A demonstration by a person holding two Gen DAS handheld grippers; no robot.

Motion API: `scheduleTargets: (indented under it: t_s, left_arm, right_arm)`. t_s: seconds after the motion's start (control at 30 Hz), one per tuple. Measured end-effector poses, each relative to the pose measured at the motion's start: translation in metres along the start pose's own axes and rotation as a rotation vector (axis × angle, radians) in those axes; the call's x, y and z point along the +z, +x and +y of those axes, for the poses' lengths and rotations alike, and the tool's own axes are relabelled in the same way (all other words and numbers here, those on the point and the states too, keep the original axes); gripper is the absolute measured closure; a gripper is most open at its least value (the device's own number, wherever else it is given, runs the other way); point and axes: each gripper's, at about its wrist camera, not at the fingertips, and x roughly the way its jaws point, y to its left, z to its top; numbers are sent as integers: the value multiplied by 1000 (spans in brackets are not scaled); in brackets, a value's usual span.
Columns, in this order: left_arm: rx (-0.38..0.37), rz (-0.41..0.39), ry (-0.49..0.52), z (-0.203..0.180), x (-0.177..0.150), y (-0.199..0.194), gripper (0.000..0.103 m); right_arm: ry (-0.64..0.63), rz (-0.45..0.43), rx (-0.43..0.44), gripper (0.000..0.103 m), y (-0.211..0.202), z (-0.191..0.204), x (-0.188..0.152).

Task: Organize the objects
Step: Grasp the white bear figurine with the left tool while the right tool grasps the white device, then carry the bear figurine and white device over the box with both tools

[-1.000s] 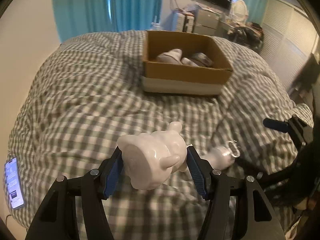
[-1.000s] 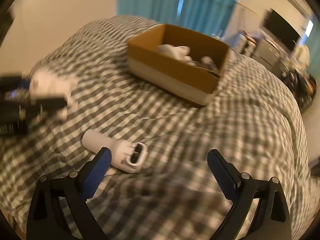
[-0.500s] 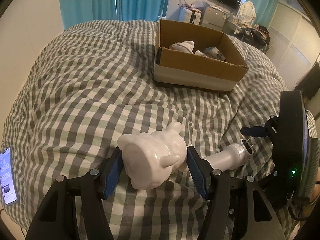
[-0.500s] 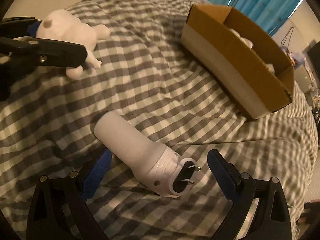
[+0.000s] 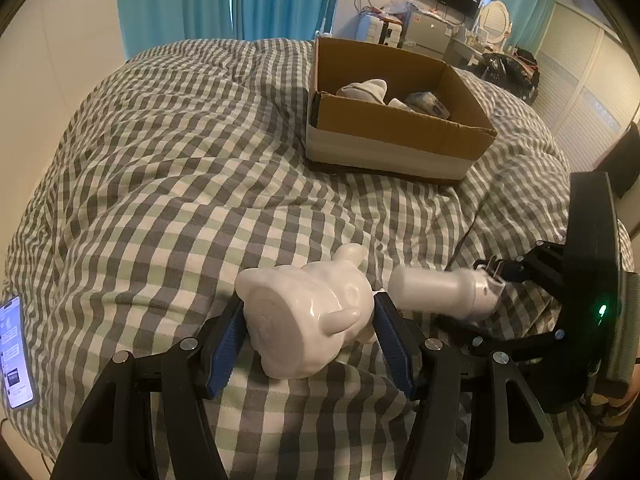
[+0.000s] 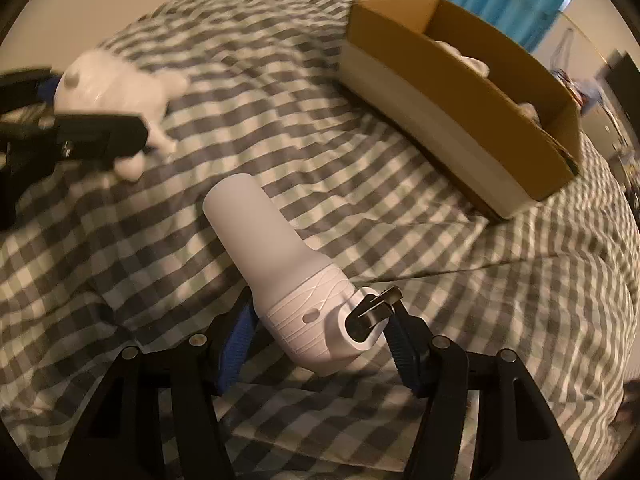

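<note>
Lowered right gripper [image 6: 320,334] fingers closing around bottle [image 6: 280,264]; left gripper [image 5: 308,338] grips figurine [image 5: 304,316].

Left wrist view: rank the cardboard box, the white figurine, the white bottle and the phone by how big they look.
1. Cardboard box, though farthest away.
2. White figurine, enlarged by nearness to the camera.
3. White bottle.
4. Phone, cut off at the frame edge, so unsure against the bottle.

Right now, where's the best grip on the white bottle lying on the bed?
Probably across the ribbed cap end of the white bottle, coming from above. It lies on its side on the checked duvet, so both flanks are exposed. The right tool straddles that end, its jaws closing with the cap between them. The smooth body looks slicker, and the metal clasp could catch.
</note>
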Motion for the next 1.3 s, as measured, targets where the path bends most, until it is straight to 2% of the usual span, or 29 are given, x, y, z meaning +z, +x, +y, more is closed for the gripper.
scheduleTargets:
  t_s: [0.33,0.47,0.73,1.03,1.3]
  left_arm:
    - [-10,-3,17,-11,-2,-10,39]
    - [-15,-21,45,-22,-2,-19,39]
    - [-22,-79,82,-38,7,-44,39]
    - [-37,-147,104,-52,41,-68,39]
    - [-42,-259,132,-69,95,-97,39]
  right_arm:
    - [151,-107,-43,42,-34,-27,-4]
    - [187,-131,-75,42,-46,-33,-6]
    - [248,-233,-105,42,-88,-29,0]
    - [267,-286,-164,42,-131,-41,12]
    - [252,-364,-244,42,-174,-62,44]
